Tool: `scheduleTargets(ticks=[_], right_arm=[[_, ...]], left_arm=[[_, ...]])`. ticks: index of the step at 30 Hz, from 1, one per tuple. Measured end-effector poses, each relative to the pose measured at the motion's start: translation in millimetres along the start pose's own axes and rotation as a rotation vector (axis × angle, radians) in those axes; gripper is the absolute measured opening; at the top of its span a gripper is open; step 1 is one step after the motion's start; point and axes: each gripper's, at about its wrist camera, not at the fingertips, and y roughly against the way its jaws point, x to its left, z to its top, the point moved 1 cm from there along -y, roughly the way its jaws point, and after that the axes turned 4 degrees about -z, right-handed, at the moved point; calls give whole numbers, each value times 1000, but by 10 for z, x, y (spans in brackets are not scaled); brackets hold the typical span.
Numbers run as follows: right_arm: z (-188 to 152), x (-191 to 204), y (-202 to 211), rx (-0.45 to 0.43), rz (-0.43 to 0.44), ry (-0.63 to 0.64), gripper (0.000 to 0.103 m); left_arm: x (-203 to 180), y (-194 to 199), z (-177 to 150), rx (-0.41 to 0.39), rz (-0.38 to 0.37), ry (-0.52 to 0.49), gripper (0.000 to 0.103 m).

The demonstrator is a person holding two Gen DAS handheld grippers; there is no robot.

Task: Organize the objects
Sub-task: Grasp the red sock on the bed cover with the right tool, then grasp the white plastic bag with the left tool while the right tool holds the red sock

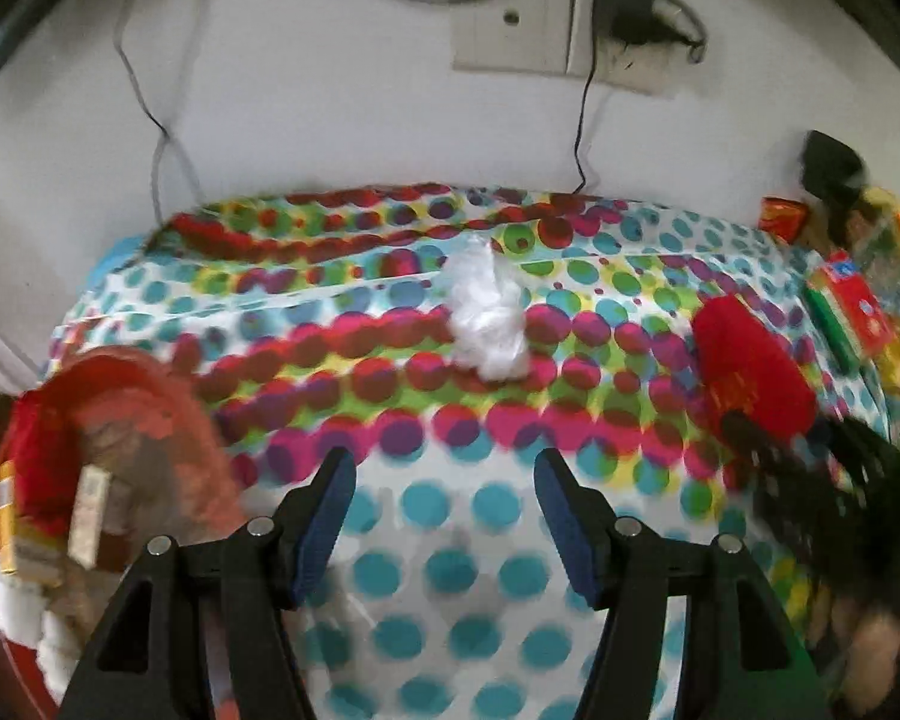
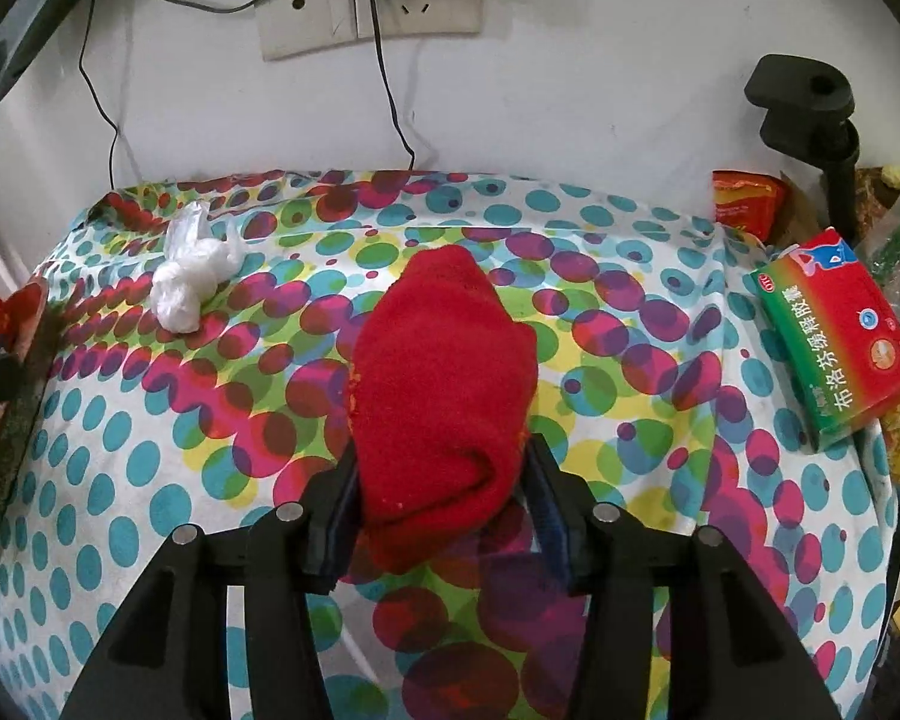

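Observation:
A red sock lies on the dotted cloth, and my right gripper stands with a jaw on each side of its near end, touching it. The sock also shows in the left wrist view with the right gripper behind it. My left gripper is open and empty above the cloth. A crumpled white plastic bag lies ahead of it and shows at the left in the right wrist view. A red basket at the left holds boxes and white packs.
A red-and-green medicine box lies at the table's right edge, next to snack packets and a black clamp stand. A wall with sockets and hanging cables stands right behind the table. The basket's edge shows at far left.

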Motion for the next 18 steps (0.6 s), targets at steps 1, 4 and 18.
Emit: scheduleTargets(ticks=[1,4,18], right_arm=[[1,2,-3,1,2,-1,49],[-3,0,-5,2,8,-7,49],[-15,19,-10,4,7,-2,52]], left_arm=[[-45,-79,64,6,4,-4,64],[-141,-259,201,-4,14,-12,64],[42,-894,476,-6,47,91,66]])
